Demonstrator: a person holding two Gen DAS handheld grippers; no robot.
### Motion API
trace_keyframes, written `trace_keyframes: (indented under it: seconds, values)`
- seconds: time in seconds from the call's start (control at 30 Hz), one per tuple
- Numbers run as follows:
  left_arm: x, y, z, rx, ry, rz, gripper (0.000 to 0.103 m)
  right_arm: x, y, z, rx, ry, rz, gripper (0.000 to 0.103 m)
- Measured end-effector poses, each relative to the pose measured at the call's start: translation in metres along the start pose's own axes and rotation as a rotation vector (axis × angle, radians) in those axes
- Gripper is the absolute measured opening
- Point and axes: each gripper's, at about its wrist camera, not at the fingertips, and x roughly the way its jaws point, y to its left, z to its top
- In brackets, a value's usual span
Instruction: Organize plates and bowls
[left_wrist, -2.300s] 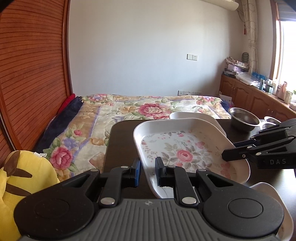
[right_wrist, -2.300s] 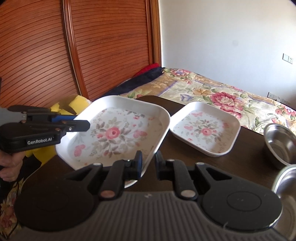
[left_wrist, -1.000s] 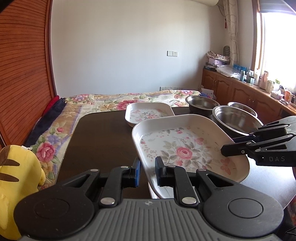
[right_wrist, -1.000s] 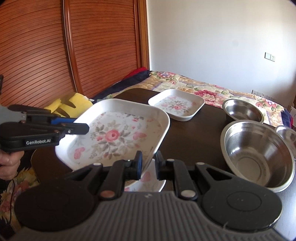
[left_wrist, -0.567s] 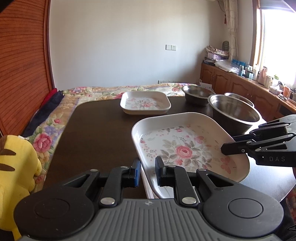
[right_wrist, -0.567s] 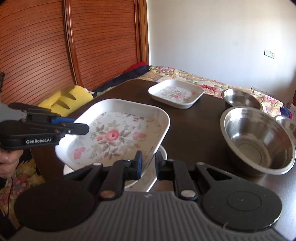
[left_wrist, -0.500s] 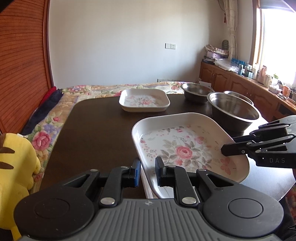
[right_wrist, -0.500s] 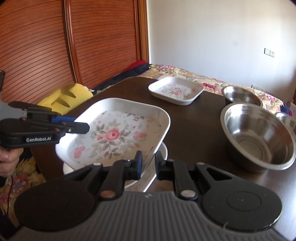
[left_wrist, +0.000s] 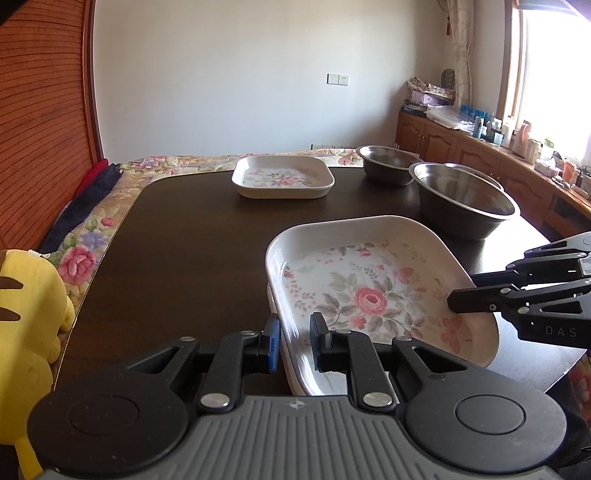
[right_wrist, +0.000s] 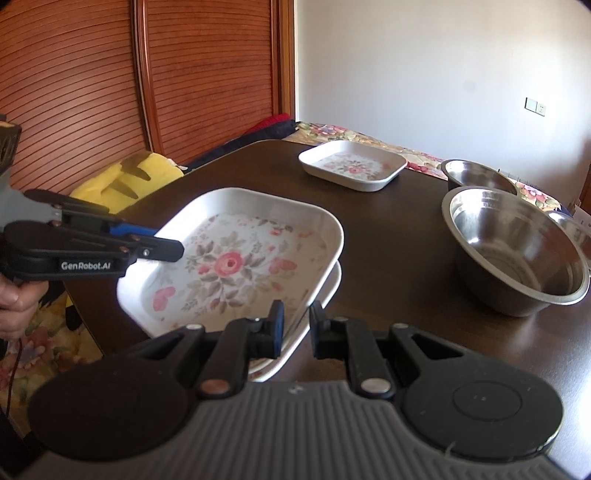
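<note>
A large white floral plate (left_wrist: 369, 295) (right_wrist: 229, 266) hangs just above a second, similar plate (right_wrist: 325, 291) at the near end of the dark table (left_wrist: 184, 240). Only that lower plate's rim shows. My left gripper (left_wrist: 293, 343) is shut on the held plate's near rim, and its fingers (right_wrist: 162, 251) show on the left of the right wrist view. My right gripper (right_wrist: 295, 328) is shut on the opposite rim, its fingers (left_wrist: 465, 295) reaching in from the right. A smaller floral plate (left_wrist: 282, 177) (right_wrist: 352, 164) lies at the far end.
A big steel bowl (left_wrist: 461, 199) (right_wrist: 517, 251) stands to the right, with a smaller steel bowl (left_wrist: 388, 158) behind it and a third rim (right_wrist: 576, 229) beyond. A yellow plush toy (left_wrist: 26, 295) sits off the table's left edge. A hand (right_wrist: 14, 299) holds the left gripper.
Both grippers have carried the large plate back toward the near end of the table and down over the second plate. The small plate and bowls now lie farther off.
</note>
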Motion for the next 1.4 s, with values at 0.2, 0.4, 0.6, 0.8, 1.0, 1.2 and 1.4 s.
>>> trace_keyframes:
  seconds: [0.2,0.4,0.6,0.8,1.0,1.2,1.4]
  values:
    - [0.005,-0.001,0.001,0.009,0.004,0.004,0.018,0.003,0.002,0.000,0.005,0.011,-0.008,0.016]
    - [0.007,-0.004,0.000,0.022,0.000,0.014,0.018,0.004,0.003,0.001,0.001,0.016,-0.018,0.017]
    - [0.012,-0.001,-0.001,0.019,0.001,0.018,0.018,0.007,0.004,0.001,-0.001,0.014,-0.018,0.020]
    - [0.015,0.003,0.001,0.013,-0.003,0.021,0.018,0.005,0.002,-0.003,0.001,0.002,-0.008,0.023]
    - [0.015,0.008,0.009,0.006,-0.016,0.038,0.027,-0.003,-0.008,0.006,0.008,-0.036,0.003,0.023]
    - [0.028,0.018,0.027,-0.009,-0.020,0.054,0.029,-0.005,-0.028,0.034,0.005,-0.088,-0.005,0.023]
    - [0.043,0.026,0.058,-0.003,-0.037,0.060,0.030,0.003,-0.049,0.069,-0.020,-0.117,-0.029,0.026]
